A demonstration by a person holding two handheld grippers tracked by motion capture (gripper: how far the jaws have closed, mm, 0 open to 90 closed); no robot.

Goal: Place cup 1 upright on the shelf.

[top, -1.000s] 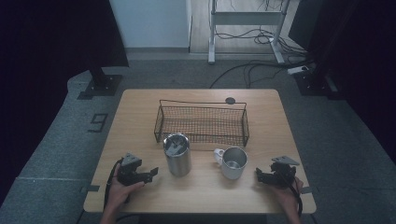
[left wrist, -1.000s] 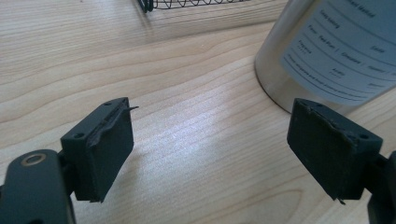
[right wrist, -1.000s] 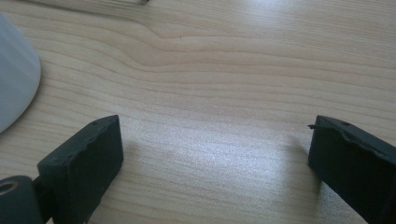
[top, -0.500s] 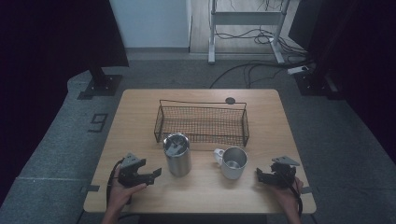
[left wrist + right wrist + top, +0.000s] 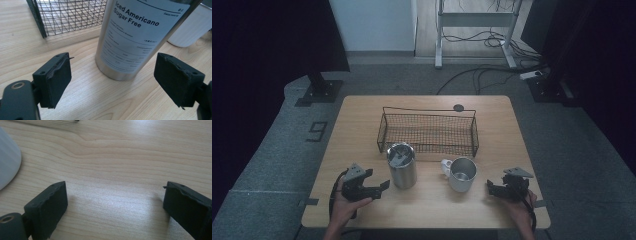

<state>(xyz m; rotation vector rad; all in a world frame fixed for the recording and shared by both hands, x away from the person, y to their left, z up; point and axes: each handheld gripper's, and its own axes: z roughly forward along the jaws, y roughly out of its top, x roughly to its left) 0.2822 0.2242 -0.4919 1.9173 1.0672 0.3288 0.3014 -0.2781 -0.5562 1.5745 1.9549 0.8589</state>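
Note:
A tall steel tumbler [image 5: 401,166] stands in front of the wire basket [image 5: 428,131]; its label reads "Iced Americano Sugar Free" on the tumbler [image 5: 136,37] in the left gripper view. To its right sits a white mug [image 5: 460,174] with a steel inside and its handle to the left. My left gripper [image 5: 379,187] is open just left of the tumbler, jaws pointing at it and apart from it. Near the table's right front corner my right gripper [image 5: 490,188] is open over bare wood, right of the mug [image 5: 7,162].
The black wire basket [image 5: 67,15] stands empty behind the two cups. A round black grommet [image 5: 458,107] sits at the far edge of the wooden table [image 5: 362,115]. Cables and a desk frame lie on the floor beyond.
My left gripper has slid right, closer to the tumbler. The right gripper has stayed in place.

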